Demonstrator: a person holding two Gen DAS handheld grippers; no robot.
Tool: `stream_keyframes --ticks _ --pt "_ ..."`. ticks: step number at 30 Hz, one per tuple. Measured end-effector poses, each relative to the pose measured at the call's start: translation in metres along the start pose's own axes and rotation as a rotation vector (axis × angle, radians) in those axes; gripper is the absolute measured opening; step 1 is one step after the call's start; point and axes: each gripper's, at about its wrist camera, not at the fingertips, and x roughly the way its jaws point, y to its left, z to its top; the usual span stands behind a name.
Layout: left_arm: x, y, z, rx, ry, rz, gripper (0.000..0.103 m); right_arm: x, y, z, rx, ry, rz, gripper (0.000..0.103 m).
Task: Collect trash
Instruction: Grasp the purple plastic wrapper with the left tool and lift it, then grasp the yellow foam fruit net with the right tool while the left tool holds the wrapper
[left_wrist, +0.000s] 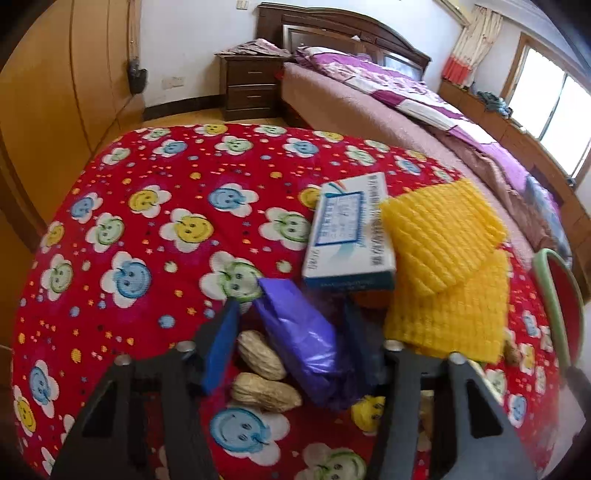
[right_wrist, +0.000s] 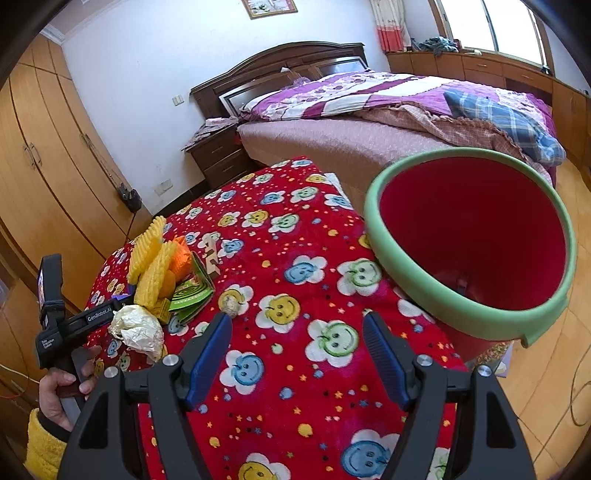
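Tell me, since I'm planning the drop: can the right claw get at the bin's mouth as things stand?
Probably yes. The right claw is open and empty, and only bare red tablecloth lies between it and the green-rimmed bin.

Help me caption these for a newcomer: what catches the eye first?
The red smiley-flower blanket fills both views. At its right edge stands a red bin with a green rim, empty inside. At the left lies a trash heap: yellow foam nets, a white-and-blue box, and a purple wrapper between the left gripper fingers.
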Motion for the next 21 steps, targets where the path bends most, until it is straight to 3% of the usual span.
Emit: stream_keyframes --ticks 5,13,21 --pt "-0.015 0.001 -0.001 -0.008 -0.015 -0.077 0.021 0.004 0.015 0.007 -0.031 -0.012 0.025 0.076" --pt "-0.052 0.012 0.002 -0.032 -0.09 -0.137 0.02 0.011 0.046 0.017 -0.089 -0.011 0.075 0.076" --pt "-0.059 0.045 0.01 -0.079 -0.106 -0.078 0.02 0.031 0.082 0.037 -0.122 0.023 0.164 0.076"
